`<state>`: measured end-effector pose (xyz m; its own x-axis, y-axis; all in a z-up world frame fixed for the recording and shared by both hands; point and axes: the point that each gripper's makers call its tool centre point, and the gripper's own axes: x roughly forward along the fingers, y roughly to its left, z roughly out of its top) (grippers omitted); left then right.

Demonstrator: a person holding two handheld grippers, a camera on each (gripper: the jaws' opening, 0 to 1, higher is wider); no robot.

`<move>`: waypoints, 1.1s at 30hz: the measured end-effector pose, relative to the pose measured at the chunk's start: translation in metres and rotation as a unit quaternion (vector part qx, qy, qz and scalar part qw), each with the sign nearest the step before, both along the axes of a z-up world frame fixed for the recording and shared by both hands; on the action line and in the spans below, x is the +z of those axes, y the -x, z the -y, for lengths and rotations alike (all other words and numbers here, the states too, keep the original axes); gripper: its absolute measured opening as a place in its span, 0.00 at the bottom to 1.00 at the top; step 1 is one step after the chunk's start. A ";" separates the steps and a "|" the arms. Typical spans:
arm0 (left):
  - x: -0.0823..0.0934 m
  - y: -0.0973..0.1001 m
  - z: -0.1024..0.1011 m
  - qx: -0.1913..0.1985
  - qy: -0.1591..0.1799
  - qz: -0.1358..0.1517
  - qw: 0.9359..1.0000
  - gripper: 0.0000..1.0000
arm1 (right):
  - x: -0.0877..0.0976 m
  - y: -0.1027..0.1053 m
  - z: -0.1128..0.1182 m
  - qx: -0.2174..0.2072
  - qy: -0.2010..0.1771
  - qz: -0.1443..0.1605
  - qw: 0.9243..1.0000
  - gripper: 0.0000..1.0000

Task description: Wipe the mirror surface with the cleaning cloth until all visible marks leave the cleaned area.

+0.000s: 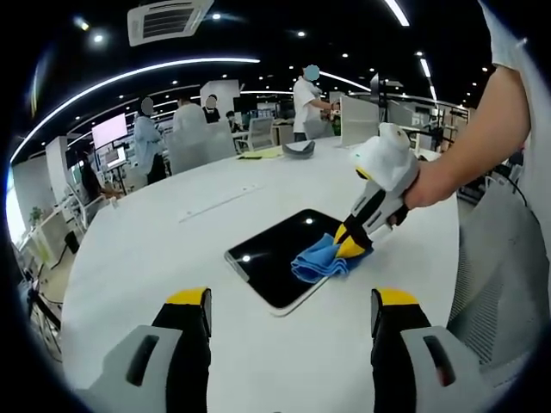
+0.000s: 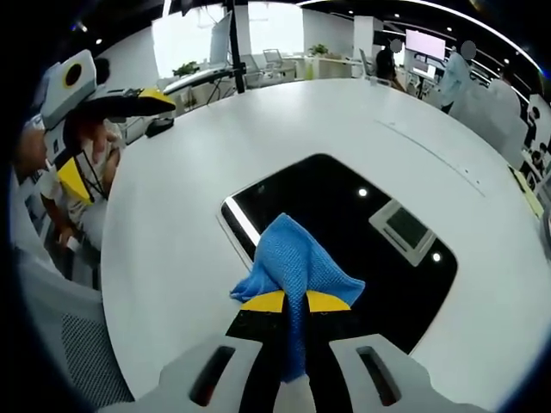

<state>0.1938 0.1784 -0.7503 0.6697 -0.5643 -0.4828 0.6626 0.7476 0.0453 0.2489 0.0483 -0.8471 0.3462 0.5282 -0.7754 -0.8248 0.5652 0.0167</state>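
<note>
The right hand-held gripper (image 2: 294, 301) clenches a crumpled blue microfibre cloth (image 2: 297, 258) on the dark rectangular mirror (image 2: 344, 215) lying on the round white bench (image 2: 172, 215); the left hand-held gripper (image 1: 291, 301) hovers released.

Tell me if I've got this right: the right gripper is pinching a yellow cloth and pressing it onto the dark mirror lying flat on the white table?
Not quite: the cloth is blue, not yellow; only the gripper's jaw tips are yellow. The right gripper view shows it clearly. The rest holds: the right gripper pinches it against the dark mirror lying flat on the white table.
</note>
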 end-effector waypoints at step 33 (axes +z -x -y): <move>-0.005 0.002 0.003 0.001 0.004 -0.007 1.000 0.76 | 0.000 -0.014 -0.008 -0.007 -0.005 0.005 1.000 0.01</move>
<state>0.1918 0.1749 -0.7554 0.6639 -0.5672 -0.4874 0.6618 0.7491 0.0298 0.2632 0.0565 -0.8470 0.3621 0.5304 -0.7665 -0.8166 0.5770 0.0135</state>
